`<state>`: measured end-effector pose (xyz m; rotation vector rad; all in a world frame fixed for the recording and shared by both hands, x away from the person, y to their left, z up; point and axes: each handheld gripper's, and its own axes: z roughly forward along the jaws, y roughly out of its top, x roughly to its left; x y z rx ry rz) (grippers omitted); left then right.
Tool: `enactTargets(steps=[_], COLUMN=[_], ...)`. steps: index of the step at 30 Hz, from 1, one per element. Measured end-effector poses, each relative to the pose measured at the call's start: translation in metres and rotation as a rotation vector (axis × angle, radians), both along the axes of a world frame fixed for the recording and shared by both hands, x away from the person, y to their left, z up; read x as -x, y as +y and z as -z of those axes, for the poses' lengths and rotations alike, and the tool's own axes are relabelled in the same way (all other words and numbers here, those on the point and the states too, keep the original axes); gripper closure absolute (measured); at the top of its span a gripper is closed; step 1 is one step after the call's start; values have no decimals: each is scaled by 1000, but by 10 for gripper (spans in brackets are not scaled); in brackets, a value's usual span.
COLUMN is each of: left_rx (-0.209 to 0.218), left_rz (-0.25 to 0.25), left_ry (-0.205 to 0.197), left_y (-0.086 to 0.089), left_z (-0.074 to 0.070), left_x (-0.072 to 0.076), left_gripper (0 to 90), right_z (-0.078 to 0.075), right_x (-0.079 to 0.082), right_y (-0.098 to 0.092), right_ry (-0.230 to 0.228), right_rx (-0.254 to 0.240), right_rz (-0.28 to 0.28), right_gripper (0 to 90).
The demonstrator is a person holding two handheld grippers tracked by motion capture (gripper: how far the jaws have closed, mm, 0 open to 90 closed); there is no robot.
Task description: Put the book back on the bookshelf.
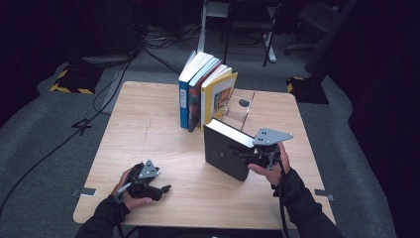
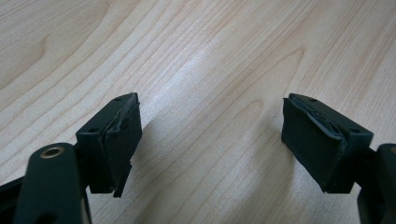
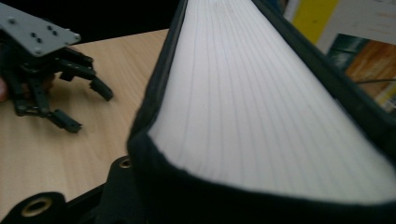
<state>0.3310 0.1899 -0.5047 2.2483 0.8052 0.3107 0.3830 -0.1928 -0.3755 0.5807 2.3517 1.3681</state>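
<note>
A thick black book (image 1: 225, 151) stands on edge, slightly tilted, right of the middle of the wooden table (image 1: 148, 144). My right gripper (image 1: 245, 157) is shut on its near right end. In the right gripper view the book's white page block (image 3: 261, 93) runs away between the jaws, framed by its black cover. My left gripper (image 1: 163, 189) rests low near the table's front left, open. Bare wood (image 2: 210, 70) shows between its two black pads (image 2: 116, 144), and it holds nothing. The left gripper (image 3: 88, 109) also appears in the right gripper view at the far left.
A row of upright books (image 1: 205, 91), blue, teal and yellow, stands at the back middle of the table. A clear bookend (image 1: 240, 111) sits just to their right, behind the black book. Cables and chair legs lie on the grey floor beyond.
</note>
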Motion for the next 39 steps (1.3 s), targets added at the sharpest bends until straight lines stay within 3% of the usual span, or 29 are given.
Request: enactTargets(steps=[5,13,21,33,39], left_rx=[1,-1,0,-2,0], left_rz=[-1,-3,-4,1,-1], left_ry=[1,1,1,2,4], left_y=[0,0,-1,-2,-2], left_z=[0,0,0,0,0], left_x=[0,0,0,-1,-1], left_gripper=[206,205,205,202,201], right_z=[-3,-6,-5,-8,-9], right_x=[-14,-31,-43,-53,-59], right_y=[-11,-16,-24,-40,-49], right_ry=[-23,-63,-72,-81,-81], right_rx=[3,0,-22,-40,-46], right_rz=[79,161,261,370,399], right_gripper=[534,534,533,530,530])
